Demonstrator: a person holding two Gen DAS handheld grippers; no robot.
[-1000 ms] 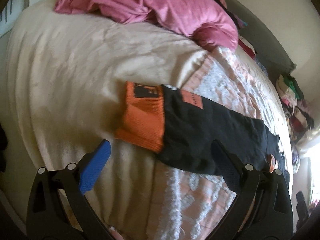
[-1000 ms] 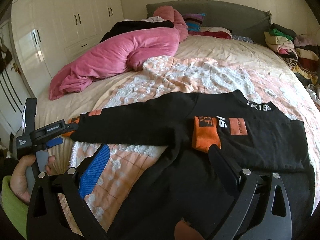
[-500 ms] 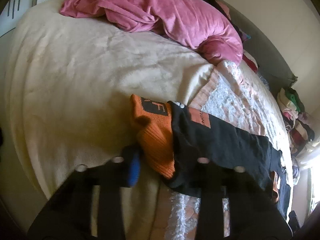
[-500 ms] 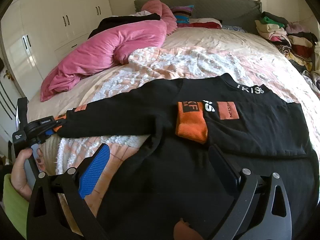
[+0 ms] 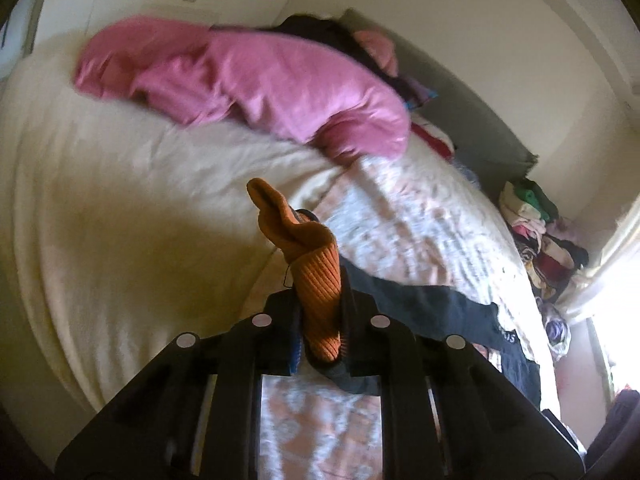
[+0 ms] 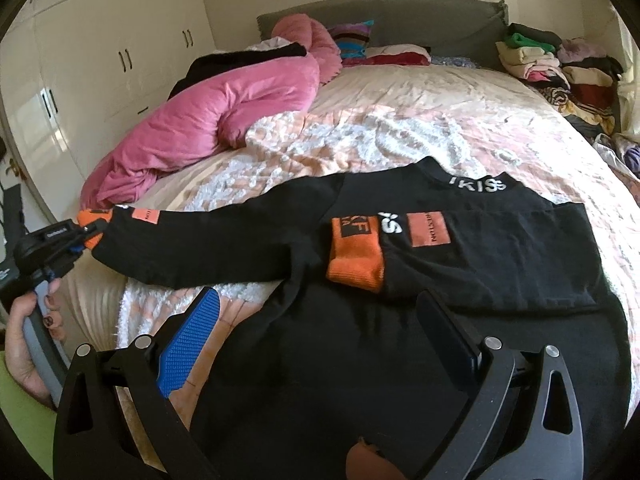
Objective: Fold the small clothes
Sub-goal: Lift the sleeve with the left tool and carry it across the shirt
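While pinched — orange cuff [image 5: 316,300] between left tongs [image 5: 320,332]

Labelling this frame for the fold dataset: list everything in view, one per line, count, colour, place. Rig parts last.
sweater: 1, black, flat mid-bed; one sleeve folded across chest
orange cuff: 1, orange, far sleeve end, pinched and lifted
pink duvet: 1, pink, bunched along bed's wardrobe side
bedspread: 1, peach and white, under sweater
clothes pile: 1, mixed colours, far bed corner
wardrobe: 1, cream, beside bed
headboard: 1, grey, bed head
left gripper: shut on cuff
right gripper: open, over sweater hem
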